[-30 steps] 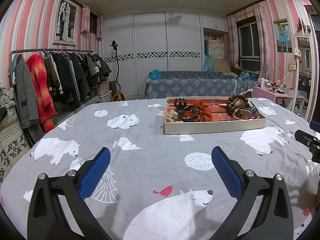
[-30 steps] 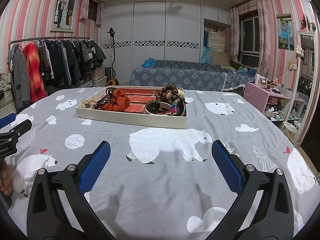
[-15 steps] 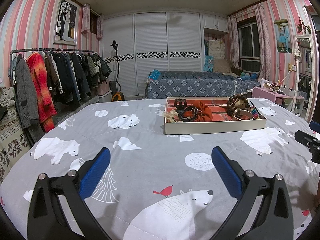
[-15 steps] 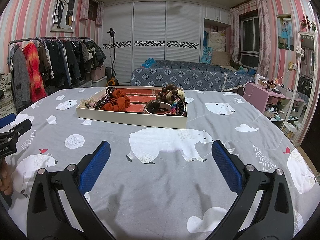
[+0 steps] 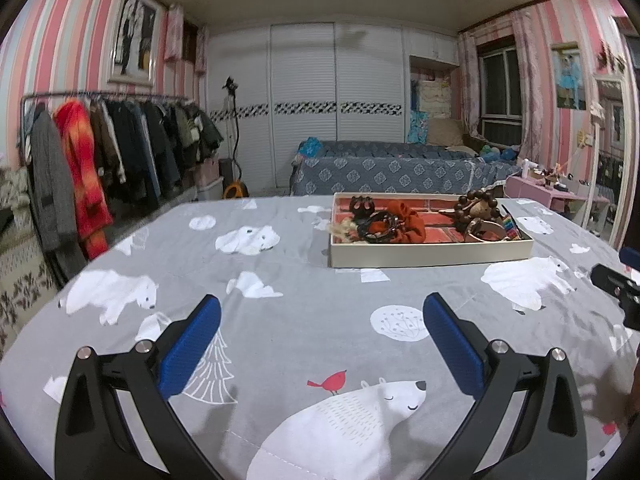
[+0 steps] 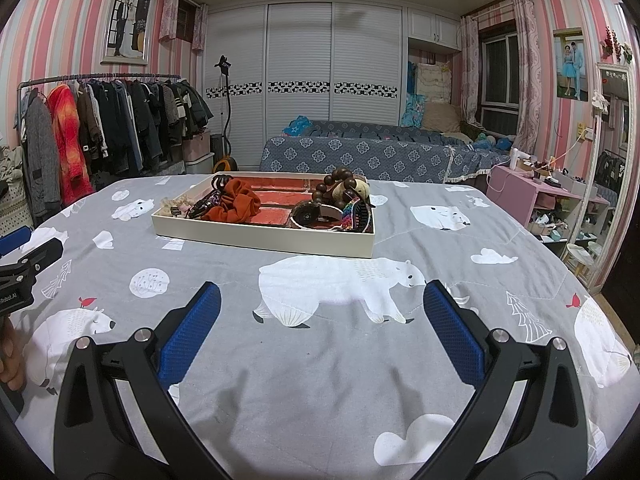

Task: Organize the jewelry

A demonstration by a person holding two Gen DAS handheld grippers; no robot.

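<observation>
Blue-padded left gripper and right gripper are being held spread, empty | jewelry tray ahead | tangled beaded bracelets risk being snagged together.

Each gripper, the left and the right, is black, with two angular arms carrying triangular cut-outs and round silver screw heads. The fingers wear blue pads with a fine mesh texture. On the side of the left gripper's black body, seen from the right wrist, stands white lettering. Below it show bare fingertips of the hand.
</observation>
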